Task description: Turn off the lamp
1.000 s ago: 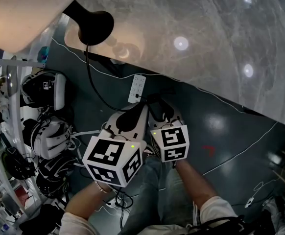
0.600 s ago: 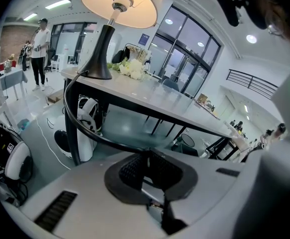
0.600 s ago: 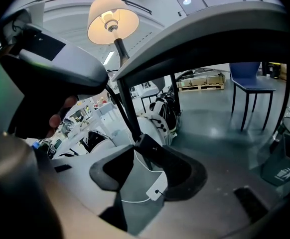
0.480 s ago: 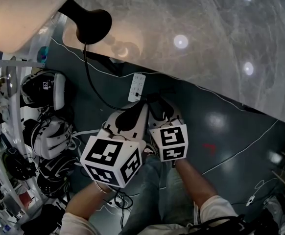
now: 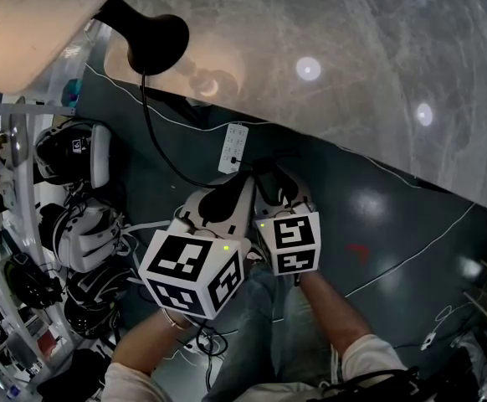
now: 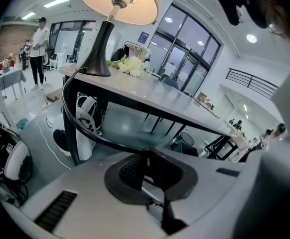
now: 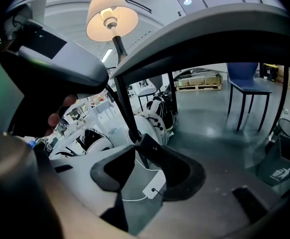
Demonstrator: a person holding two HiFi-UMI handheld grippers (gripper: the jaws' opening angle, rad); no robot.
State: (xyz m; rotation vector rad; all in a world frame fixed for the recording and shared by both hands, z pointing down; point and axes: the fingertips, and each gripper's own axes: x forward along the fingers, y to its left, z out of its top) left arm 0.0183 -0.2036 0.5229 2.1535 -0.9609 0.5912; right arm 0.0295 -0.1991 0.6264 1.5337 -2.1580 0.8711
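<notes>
**Lamp (image 5: pixel 150 44) lit at the counter (image 5: pixel 352 74) edge**

Its shade glows, and its black base stands near the counter's rim. The black cord (image 5: pixel 154 141) drops from the base down to your tools. Your left tool (image 6: pixel 146 158) is pinched tight on that cord. Your right tool (image 7: pixel 141 156) has just been closing, yet its jaws stand spread, with a dark block (image 7: pixel 146 142) on the cord between them.

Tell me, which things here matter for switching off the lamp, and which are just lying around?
For the job: lamp, black cord, left hand-held gripper clamped on that cord.
Lying about: helmets, white flowers, blue chair.
</notes>
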